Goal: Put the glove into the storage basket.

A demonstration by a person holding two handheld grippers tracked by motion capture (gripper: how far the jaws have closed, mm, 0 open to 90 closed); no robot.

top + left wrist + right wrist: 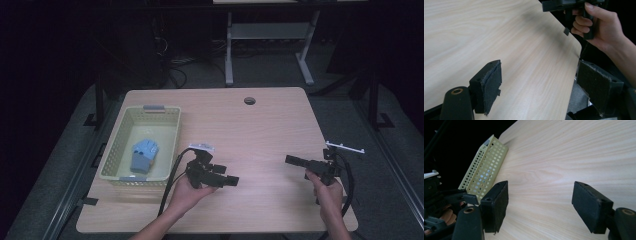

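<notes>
On the table [260,125]: you held both grippers low over the pale wood, near your own edge, well apart from each other.
Left gripper [231,180]: you gripped it in your left hand [187,192], just right of the basket, with its jaws pointing toward your right gripper; its black cable [172,175] looped back past your forearm.
Left claw [537,87]: the jaws stood spread wide in the left gripper view, with only bare wood between the pads [492,82] (one pad's covering looked frayed at its edge).
Right gripper [292,160]: you held it in your right hand [327,192] near the table's right edge, jaws pointing left toward the other gripper.
Right claw [540,205]: the jaws were spread here too, nothing between them, the tabletop showing in the gap.
Basket [112,155]: a pale yellow-green perforated basket sat at the table's left side, long side running away from you; the right gripper view showed its holed wall [484,167] beyond the left jaw.
Blue item [144,154]: it lay inside the basket, on the floor near the middle (I could not tell what it was).
Table hole [249,100]: a round opening sat near the far edge.
</notes>
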